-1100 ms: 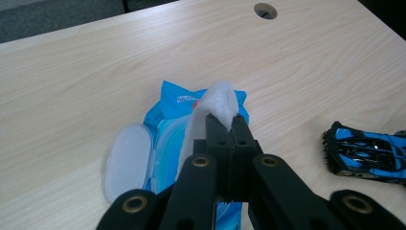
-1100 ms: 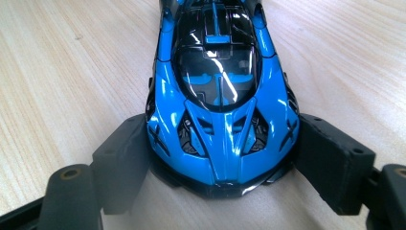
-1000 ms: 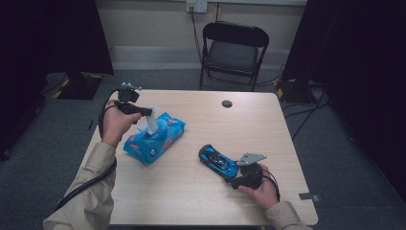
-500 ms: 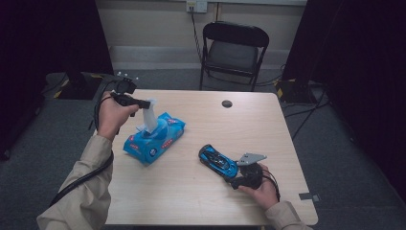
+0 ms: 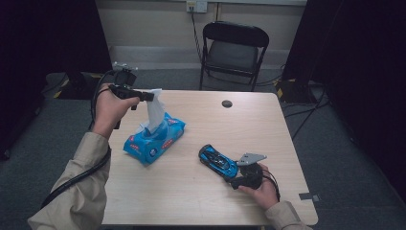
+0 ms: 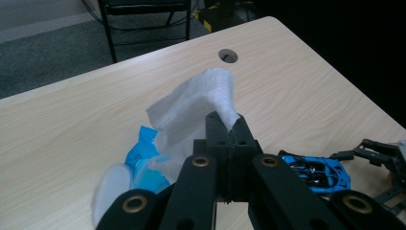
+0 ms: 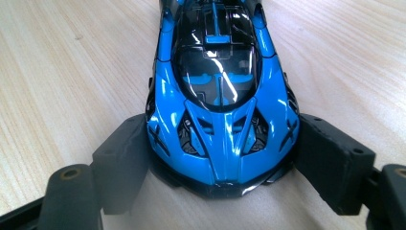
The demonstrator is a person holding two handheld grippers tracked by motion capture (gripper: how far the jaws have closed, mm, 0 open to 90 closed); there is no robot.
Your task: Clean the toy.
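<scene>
Across the pale wooden table (image 5: 191, 191) we have lifted the wipe (image 5: 155, 111) higher out of its blue pack (image 5: 155, 142), left gripper (image 5: 149, 96) clenched on it, right gripper (image 7: 220, 158) gripping the toy car (image 7: 221, 96), so it should soon come free.

glossy plastic car (image 7: 221, 103), matt wood table (image 5: 201, 201)

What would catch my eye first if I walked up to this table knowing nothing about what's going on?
Probably the white wipe drawn up out of the bright blue wipes pack on the table's left side, pinched in the shut left gripper. Next, the shiny blue toy car toward the right front, its end clasped between the jaws of the right gripper. Behind the table stands a black folding chair.
</scene>
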